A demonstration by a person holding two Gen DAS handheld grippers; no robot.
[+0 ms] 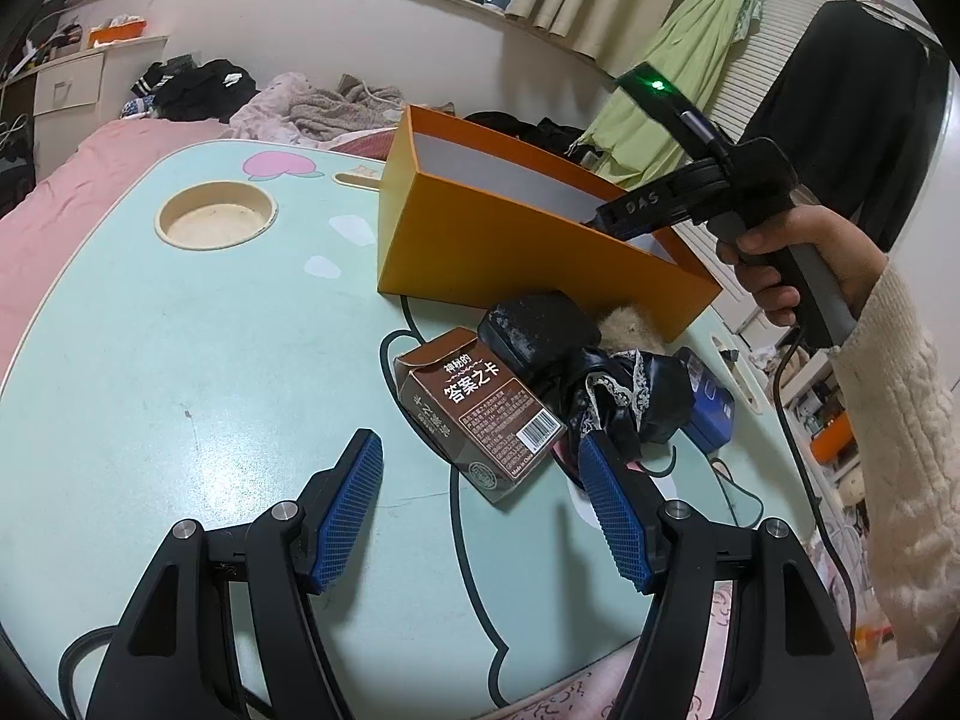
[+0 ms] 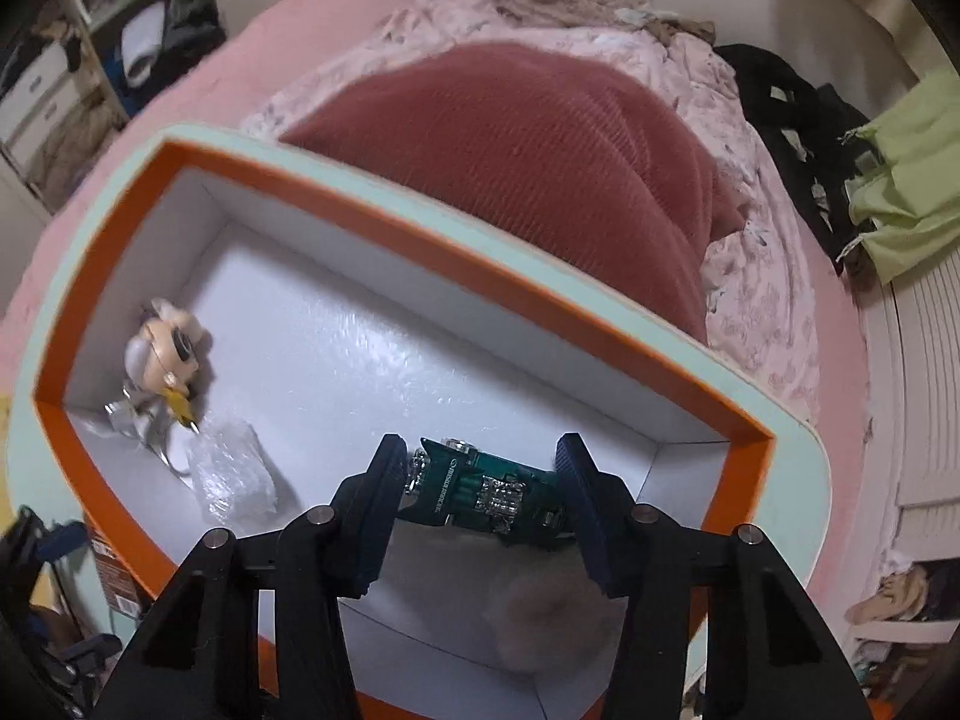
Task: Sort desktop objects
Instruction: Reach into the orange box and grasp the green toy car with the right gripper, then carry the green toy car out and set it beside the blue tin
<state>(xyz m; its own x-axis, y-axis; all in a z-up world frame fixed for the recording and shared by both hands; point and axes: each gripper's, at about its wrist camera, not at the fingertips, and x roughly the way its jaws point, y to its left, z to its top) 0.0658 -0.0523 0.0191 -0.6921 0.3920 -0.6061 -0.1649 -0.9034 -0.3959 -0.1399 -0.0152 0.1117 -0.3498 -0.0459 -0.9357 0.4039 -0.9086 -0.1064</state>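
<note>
An orange box [image 1: 480, 240] with a white inside stands on the mint table [image 1: 210, 360]. In the right wrist view my right gripper [image 2: 480, 450] points down into this box [image 2: 420, 240] with a green circuit board [image 2: 480, 489] spanning the gap between its pads and touching both. A small figurine [image 2: 165, 354] and a bubble-wrap packet [image 2: 231, 480] lie on the box floor. My left gripper [image 1: 480, 444] hovers open over the table with nothing gripped, its tips just short of a brown card box [image 1: 480, 414].
Beside the brown box lie a black block [image 1: 534, 324], black lace fabric [image 1: 624, 396], a blue object [image 1: 711, 414] and a fluffy ball [image 1: 624, 324]. A round cup recess [image 1: 216, 216] sits at the table's far left. A pink bed with clothes surrounds the table.
</note>
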